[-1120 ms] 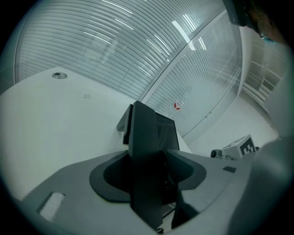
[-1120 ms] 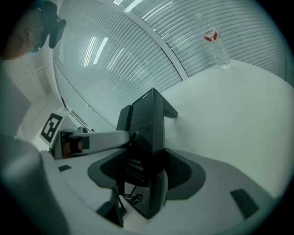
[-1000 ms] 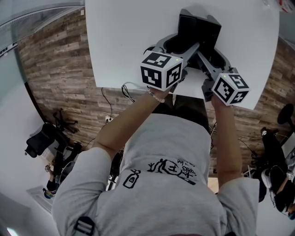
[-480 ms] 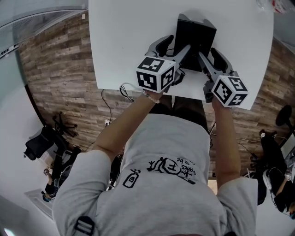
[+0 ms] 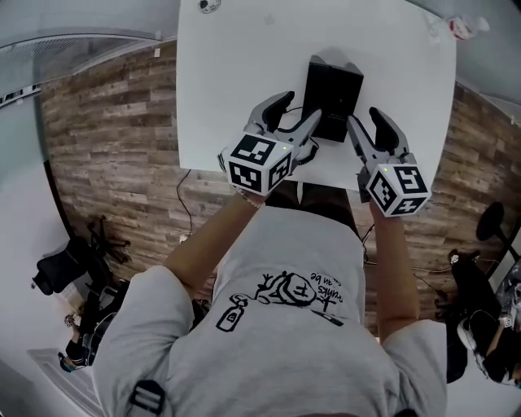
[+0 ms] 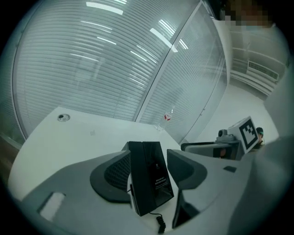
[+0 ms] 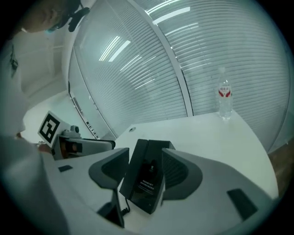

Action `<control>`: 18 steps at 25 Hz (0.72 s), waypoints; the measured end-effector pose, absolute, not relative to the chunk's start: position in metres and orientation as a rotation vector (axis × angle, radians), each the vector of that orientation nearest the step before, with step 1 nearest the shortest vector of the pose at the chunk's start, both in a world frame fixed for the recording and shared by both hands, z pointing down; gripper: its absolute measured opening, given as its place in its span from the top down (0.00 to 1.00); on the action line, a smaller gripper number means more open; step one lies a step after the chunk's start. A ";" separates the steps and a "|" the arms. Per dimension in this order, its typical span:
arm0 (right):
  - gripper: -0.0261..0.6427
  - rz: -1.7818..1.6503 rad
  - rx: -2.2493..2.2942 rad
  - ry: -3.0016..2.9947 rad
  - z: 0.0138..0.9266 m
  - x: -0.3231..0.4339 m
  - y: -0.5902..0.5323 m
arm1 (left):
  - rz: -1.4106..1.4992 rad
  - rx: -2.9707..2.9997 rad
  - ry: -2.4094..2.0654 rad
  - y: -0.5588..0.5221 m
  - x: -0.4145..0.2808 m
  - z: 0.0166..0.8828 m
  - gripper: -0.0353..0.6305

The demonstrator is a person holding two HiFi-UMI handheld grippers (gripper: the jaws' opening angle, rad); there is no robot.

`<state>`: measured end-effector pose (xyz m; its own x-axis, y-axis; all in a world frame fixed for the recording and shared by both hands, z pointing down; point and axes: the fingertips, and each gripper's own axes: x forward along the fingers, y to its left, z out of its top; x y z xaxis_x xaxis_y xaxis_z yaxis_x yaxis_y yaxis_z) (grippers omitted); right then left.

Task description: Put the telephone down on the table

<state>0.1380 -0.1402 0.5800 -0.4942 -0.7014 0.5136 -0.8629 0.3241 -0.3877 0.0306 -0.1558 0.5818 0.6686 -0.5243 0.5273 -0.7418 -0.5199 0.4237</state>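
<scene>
The black telephone [image 5: 332,98] stands on the white table [image 5: 244,73] close to its near edge, with a coiled cord [image 6: 160,225] at its base. My left gripper [image 5: 291,118] hovers open at its near left, jaws just opened wider. My right gripper [image 5: 366,124] hovers open at its near right, jaws just closing a little. Neither touches the phone. In the left gripper view the telephone [image 6: 149,181] shows through the gap of the left gripper [image 6: 149,160], beyond its tips. The right gripper view shows the same: the telephone [image 7: 146,181] beyond the right gripper [image 7: 144,165].
A clear water bottle [image 5: 460,27] stands at the table's far right corner, also the bottle [image 7: 224,98]. A small round disc [image 5: 207,6] sits at the far left. The table's near edge [image 5: 244,159] runs just under my grippers, above a wood-plank floor.
Both grippers have drawn back from the telephone's sides, up and towards the person. The telephone stays on the table.
</scene>
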 end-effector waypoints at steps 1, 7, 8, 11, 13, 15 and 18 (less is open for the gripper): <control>0.65 0.898 1.416 -2.351 0.569 0.137 -0.139 | 0.439 2.268 -0.976 -0.155 0.030 0.571 0.59; 0.67 0.713 1.407 -2.411 0.505 0.132 -0.136 | 0.361 2.363 -1.010 -0.153 0.027 0.507 0.60; 0.67 0.683 1.407 -2.422 0.493 0.131 -0.136 | 0.346 2.374 -1.014 -0.153 0.026 0.496 0.61; 0.69 0.591 1.414 -2.457 0.458 0.127 -0.136 | 0.304 2.413 -1.017 -0.151 0.025 0.467 0.61; 0.70 0.539 1.419 -2.478 0.437 0.125 -0.134 | 0.282 2.447 -1.013 -0.148 0.026 0.449 0.62; 0.71 0.502 1.423 -2.493 0.418 0.122 -0.130 | 0.259 2.478 -1.011 -0.143 0.028 0.431 0.62; 0.71 0.452 1.433 -2.517 0.392 0.119 -0.124 | 0.222 2.516 -1.014 -0.137 0.028 0.407 0.63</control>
